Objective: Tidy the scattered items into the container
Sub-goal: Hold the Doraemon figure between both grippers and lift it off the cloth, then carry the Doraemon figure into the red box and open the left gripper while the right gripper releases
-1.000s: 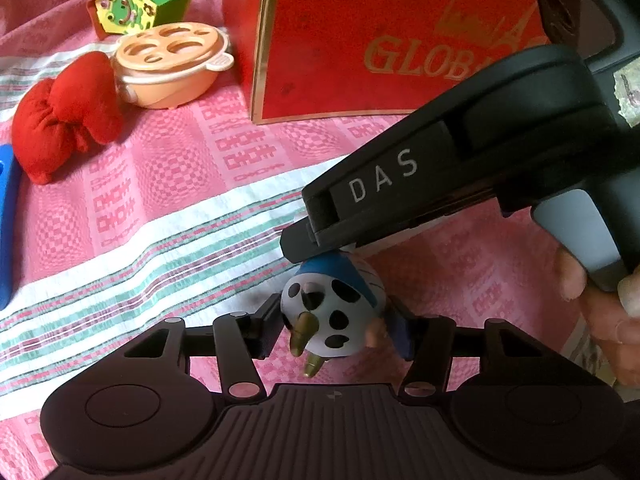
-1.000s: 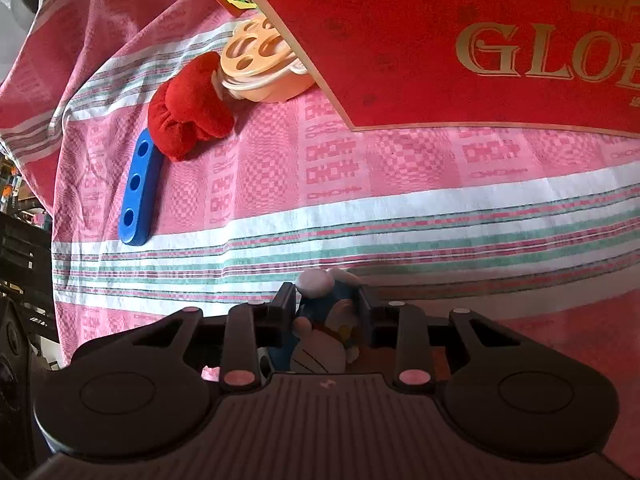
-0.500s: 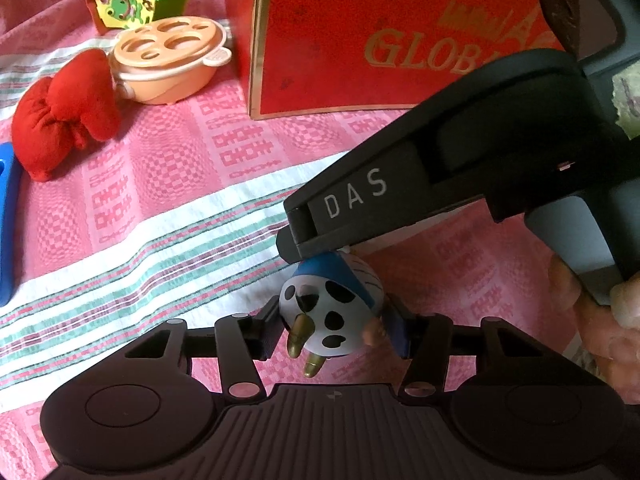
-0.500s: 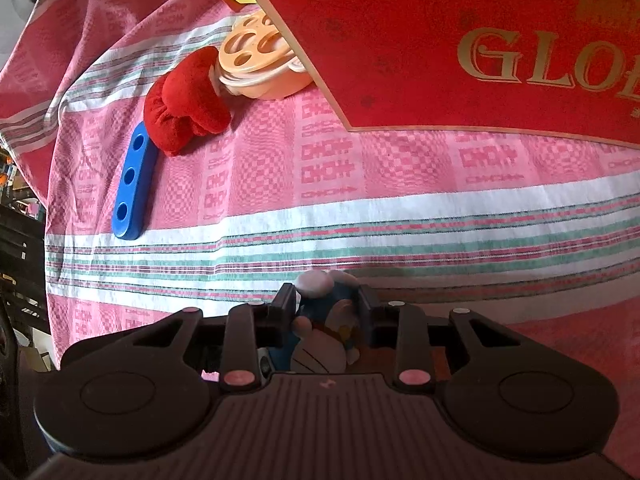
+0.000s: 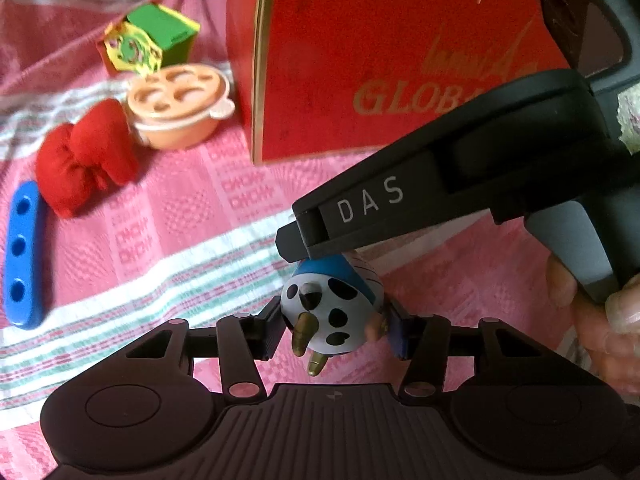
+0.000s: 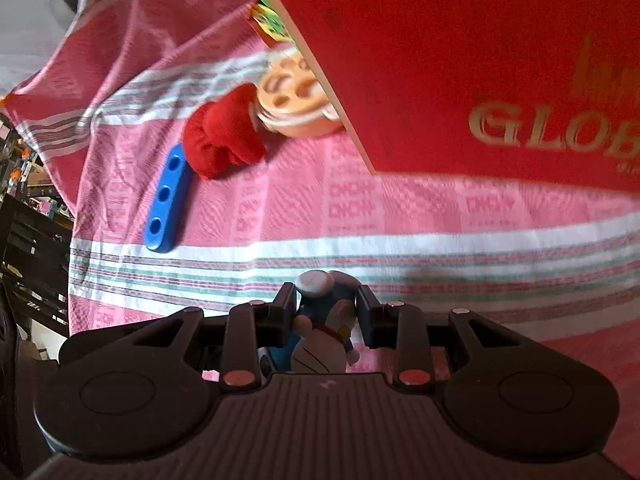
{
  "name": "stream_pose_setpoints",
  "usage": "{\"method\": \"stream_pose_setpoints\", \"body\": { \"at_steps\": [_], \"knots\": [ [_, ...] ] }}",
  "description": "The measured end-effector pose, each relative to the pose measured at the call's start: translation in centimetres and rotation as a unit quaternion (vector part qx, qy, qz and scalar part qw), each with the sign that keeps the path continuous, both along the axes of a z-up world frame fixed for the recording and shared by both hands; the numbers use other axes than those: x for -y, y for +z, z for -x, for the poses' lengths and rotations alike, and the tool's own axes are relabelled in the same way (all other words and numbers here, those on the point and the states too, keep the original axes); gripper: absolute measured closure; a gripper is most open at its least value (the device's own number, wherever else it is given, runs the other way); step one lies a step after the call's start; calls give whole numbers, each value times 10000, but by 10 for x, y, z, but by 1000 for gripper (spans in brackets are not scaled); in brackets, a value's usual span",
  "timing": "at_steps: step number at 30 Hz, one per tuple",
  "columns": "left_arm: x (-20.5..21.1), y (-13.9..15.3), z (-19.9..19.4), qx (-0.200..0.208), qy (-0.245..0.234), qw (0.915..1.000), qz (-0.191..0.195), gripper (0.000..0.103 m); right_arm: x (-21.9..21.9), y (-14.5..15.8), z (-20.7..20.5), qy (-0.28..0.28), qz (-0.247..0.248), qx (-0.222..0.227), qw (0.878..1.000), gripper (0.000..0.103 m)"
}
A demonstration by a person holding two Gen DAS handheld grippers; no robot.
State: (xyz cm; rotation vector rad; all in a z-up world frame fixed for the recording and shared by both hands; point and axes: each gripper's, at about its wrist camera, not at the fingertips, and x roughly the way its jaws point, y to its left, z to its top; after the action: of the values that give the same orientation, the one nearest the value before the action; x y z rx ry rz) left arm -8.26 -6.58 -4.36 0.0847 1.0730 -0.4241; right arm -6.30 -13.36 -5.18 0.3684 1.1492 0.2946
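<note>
Both grippers pinched one small blue cat figure in front of the red box.

The left gripper clamped the figure's spotted white underside, while the right gripper squeezed its blue body, probably a handover so it could be lifted over the red box's wall. The figure's long axis ran from one gripper to the other, head toward the right one. The red pouch, peach pot and blue bar lay left of the box.
</note>
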Motion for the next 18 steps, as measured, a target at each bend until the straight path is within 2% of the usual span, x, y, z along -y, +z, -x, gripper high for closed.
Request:
{"method": "stream_pose_setpoints", "body": {
  "at_steps": [6, 18],
  "knots": [
    [-3, 20, 4, 182, 87, 9998, -40, 50, -5, 17, -3, 100, -44, 181, 9998, 66],
    [-27, 59, -4, 812, 540, 9951, -174, 50, -32, 63, -15, 606, -28, 810, 9949, 66]
  ]
}}
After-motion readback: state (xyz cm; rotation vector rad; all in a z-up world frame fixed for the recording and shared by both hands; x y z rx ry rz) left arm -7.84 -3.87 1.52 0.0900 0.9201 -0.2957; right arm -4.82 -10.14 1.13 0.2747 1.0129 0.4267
